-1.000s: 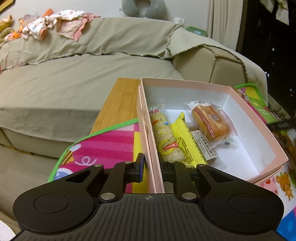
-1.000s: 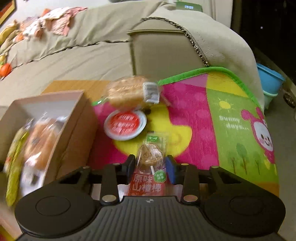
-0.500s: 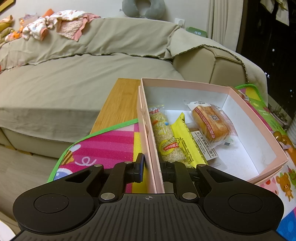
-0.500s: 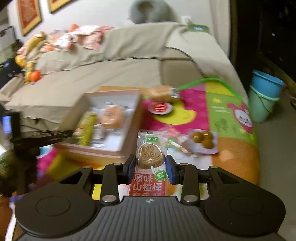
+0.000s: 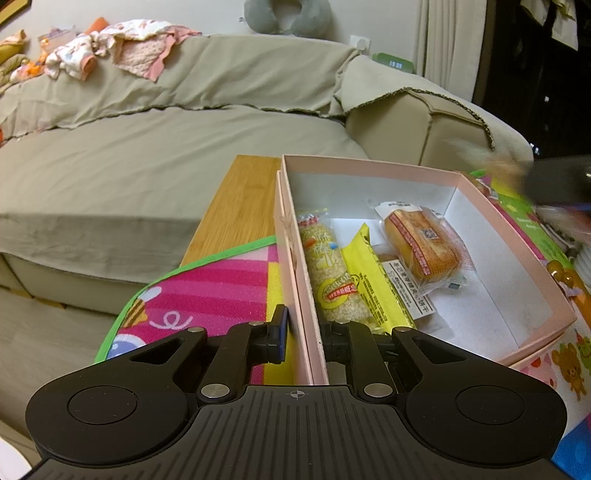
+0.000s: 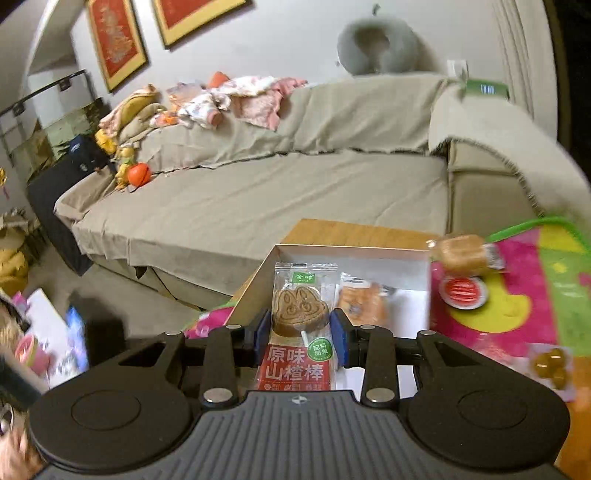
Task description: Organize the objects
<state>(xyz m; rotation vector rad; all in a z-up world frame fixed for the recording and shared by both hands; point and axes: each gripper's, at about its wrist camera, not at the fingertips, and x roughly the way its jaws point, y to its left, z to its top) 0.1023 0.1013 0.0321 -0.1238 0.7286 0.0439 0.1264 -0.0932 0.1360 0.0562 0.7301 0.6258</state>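
Beige covers drape the sofa (image 5: 177,155) that fills the background, with a heap of pink and white clothes (image 5: 110,61) on its back at the left and a grey neck pillow (image 5: 286,16) against the wall above. Before the sofa stands a low wooden bench (image 5: 240,206), partly covered by a bright play mat (image 5: 207,295) with a green edge.

On the mat sits an open pink box (image 5: 517,236). The left hand-held gripper (image 5: 304,338) is closed on the box's near left wall, one pad outside and the other inside. Within the box, from left to right, lie a sesame bar (image 5: 328,273), a yellow packet (image 5: 369,273) and a wrapped cake (image 5: 421,243).

In the right wrist view, the right hand-held gripper (image 6: 299,334) clamps a hawthorn lollipop (image 6: 301,308) in its clear wrapper, the rabbit-shaped sweet upright between the pads and the red label below. It hangs above the near part of the box (image 6: 255,284), clear of the contents. To the right on the mat lie another wrapped cake (image 6: 461,253), touching a round red-lidded cup (image 6: 461,291), and farther right, nearer the camera, a small pack of brownish balls (image 6: 550,365).
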